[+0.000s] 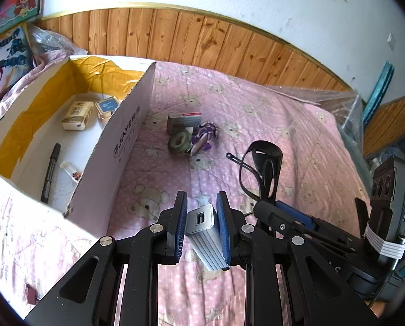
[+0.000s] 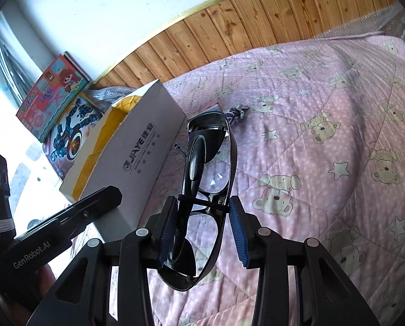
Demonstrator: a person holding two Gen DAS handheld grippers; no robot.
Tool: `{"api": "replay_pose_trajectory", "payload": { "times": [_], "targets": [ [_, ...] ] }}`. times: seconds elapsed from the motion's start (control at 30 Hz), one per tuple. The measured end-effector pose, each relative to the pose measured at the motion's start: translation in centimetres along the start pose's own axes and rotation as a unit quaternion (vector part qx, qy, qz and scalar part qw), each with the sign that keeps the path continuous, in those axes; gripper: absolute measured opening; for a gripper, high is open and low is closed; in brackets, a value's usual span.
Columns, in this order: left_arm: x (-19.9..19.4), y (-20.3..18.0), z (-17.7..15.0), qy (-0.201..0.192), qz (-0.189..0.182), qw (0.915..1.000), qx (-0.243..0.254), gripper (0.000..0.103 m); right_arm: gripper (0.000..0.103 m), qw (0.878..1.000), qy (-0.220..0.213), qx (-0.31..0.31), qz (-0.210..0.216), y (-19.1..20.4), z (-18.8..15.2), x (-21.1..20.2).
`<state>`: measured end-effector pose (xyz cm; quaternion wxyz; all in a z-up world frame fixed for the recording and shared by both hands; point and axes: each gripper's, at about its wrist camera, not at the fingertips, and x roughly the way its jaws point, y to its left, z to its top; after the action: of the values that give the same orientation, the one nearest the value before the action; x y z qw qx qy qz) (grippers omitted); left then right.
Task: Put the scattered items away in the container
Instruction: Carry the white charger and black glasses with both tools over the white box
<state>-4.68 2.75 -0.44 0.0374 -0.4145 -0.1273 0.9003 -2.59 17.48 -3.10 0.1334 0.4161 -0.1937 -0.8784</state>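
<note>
Left wrist view shows our left gripper (image 1: 201,212) with its fingers closed on a small silver USB charger block (image 1: 205,233), held above the pink bear-print bed (image 1: 297,141) just beside the white cardboard box (image 1: 115,146). We judge the block light, rigid and smooth-sided, so the ribbed blue pads across its flat faces are the right hold; it should survive a short drop.

Right wrist view shows our right gripper (image 2: 201,217) with its fingers narrowed on black sunglasses (image 2: 210,163), pinched near the bridge with the folded arms pointing away from us. We judge them light but fragile: lenses scratch, thin arms bend, and the glossy frame may slip, so a gentle grip at the frame and a low release suit them.

Left on the bed, near the box wall, lie a roll of green tape (image 1: 179,141), a small carton (image 1: 184,121) and a purple patterned item (image 1: 205,135). Already inside the box we see two small packs (image 1: 77,114) and a black pen (image 1: 50,171).

Readable writing: "JAYE" on the box side, followed by characters we cannot make out, and "GenRobot.AI" on the left gripper's body in the right wrist view.
</note>
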Motion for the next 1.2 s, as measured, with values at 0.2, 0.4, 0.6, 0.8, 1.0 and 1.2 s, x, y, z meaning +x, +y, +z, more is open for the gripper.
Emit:
{"api": "replay_pose_trajectory", "payload": {
  "times": [0.2,0.4,0.6,0.8,1.0,1.2],
  "targets": [
    [-1.5,0.5,-0.8,-0.01,-0.016,0.9998,-0.004,0.022,0.04,1.0,-0.003,-0.02,-0.003,1.9,-1.1,-1.1],
    [-3.4,1.6,-0.9,-0.03,-0.027,0.9991,-0.015,0.022,0.04,0.999,-0.008,-0.05,-0.008,4.2,-1.7,-1.9],
    [-5.1,3.2,-1.0,-0.052,-0.032,0.9976,-0.033,0.022,0.04,0.996,-0.015,-0.089,-0.011,6.9,-1.9,-2.5],
    [-6.5,5.3,-0.9,-0.068,-0.033,0.9957,-0.054,0.022,0.04,0.992,-0.014,-0.125,-0.006,9.8,-1.9,-2.4],
    [-8.1,7.9,-0.2,-0.087,-0.031,0.9927,-0.077,0.022,0.04,0.988,-0.018,-0.156,0.005,12.7,-1.1,-2.3],
    [-9.3,10.3,0.9,-0.102,-0.031,0.9895,-0.097,0.022,0.04,0.982,-0.018,-0.186,0.016,15.8,0.0,-1.7]
  ]
}}
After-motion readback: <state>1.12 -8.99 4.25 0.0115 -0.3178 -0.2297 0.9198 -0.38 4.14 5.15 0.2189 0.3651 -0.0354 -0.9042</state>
